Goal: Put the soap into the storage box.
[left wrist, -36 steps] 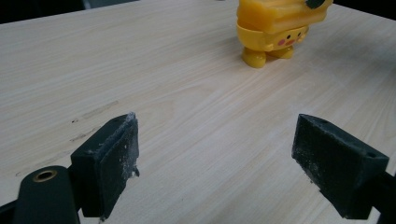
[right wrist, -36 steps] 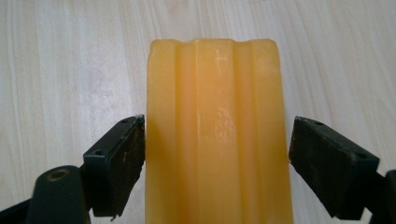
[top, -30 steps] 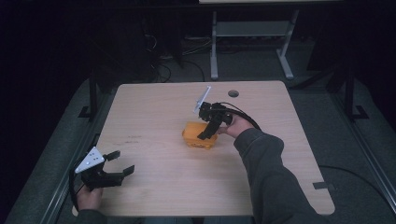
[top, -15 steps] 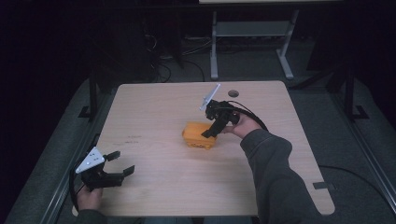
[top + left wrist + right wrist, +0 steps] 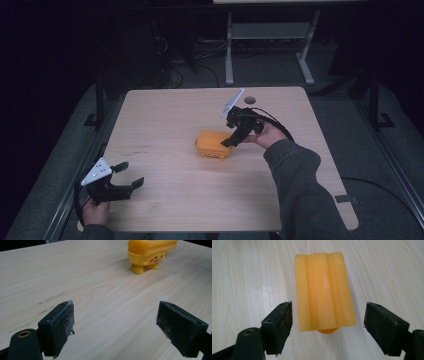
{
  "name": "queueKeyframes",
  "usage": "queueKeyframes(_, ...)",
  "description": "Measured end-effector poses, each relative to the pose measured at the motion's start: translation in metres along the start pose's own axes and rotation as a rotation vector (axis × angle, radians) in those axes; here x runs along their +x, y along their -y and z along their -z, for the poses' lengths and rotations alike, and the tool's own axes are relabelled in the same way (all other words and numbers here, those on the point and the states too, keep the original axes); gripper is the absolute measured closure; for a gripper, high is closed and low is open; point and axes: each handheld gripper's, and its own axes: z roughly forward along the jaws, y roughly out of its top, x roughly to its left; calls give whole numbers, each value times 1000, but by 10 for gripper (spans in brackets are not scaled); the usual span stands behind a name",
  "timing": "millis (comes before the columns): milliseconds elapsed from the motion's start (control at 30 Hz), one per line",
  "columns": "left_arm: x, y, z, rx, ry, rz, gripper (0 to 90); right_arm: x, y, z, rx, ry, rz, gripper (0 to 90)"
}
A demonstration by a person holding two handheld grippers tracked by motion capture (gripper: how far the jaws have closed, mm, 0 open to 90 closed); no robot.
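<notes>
From the high view, the yellow toy stands near the middle of the wooden table, and your right gripper is the one at it, angled down from the far right with its tip just over the toy's right end. Your left gripper rests well apart at the near-left corner with its jaws spread and nothing between them, so the right hand is plainly the nearer one for any grasp.

In the left gripper view, your left gripper stands wide, with bare tabletop between the pads. The yellow toy sits far ahead and off to the right on its small feet, a face with pink cheeks turned toward this camera. It is out of this hand's easy reach.

In the right gripper view, your right gripper is wide too, holding nothing. The yellow toy lies straight ahead, its ridged top running lengthwise away from you, its near end between the two pads but touching neither. The jaws straddle its narrow width, so closing would likely pinch it across the long sides.
</notes>
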Motion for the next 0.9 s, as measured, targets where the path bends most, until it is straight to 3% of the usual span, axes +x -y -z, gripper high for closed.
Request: queueKeyframes(900, -1, 0, -1, 10, -3, -4, 143, 7, 44, 24, -44, 13, -74, 229)
